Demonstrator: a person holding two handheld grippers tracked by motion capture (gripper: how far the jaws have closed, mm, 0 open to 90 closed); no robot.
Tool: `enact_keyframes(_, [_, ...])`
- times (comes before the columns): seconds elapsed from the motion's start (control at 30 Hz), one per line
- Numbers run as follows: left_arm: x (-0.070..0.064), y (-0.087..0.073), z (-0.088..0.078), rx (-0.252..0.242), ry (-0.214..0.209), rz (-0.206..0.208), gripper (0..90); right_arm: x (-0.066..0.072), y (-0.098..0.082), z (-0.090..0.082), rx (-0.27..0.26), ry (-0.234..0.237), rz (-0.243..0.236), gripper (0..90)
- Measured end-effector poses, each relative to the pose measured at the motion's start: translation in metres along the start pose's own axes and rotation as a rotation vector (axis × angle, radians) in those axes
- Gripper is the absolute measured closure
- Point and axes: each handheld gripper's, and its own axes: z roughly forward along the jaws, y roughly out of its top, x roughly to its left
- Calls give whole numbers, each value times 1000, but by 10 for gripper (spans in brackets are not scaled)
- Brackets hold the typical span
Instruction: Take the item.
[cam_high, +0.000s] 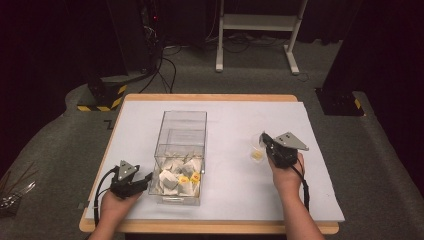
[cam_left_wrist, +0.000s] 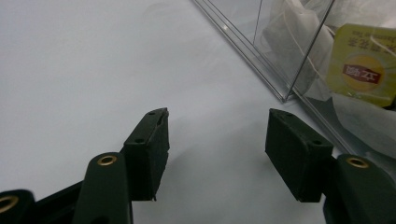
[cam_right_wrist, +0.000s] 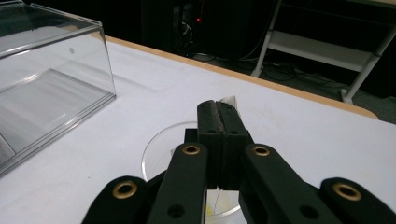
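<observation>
one tea bag (cam_right_wrist: 227, 101) is clenched in my right tongs (cam_right_wrist: 219, 109), directly above the clear dish (cam_right_wrist: 163, 149); it is not yet set down. my left tongs (cam_left_wrist: 217, 135) stand released beside the acrylic box (cam_high: 181, 150), where more bags remain.

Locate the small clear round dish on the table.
In the high view, the small clear round dish sits on the white table right of the clear plastic box of tea bags, just under the right gripper, whose jaws pinch a tea bag.
</observation>
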Motion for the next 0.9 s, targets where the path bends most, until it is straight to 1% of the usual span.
enact_keyframes(0.23, [0,0,0,-1,1,1,400,-2,-4,3,18,-1,3,885])
enact_keyframes(0.33, [0,0,0,0,3,1,400,-2,-4,3,24,0,8,855])
enact_keyframes(0.67, [0,0,0,-1,3,0,400,-1,-1,2,14,4,6,841])
enact_keyframes(0.9, [0,0,0,0,2,-1,400,3,3,-2,2,14,-1,847])
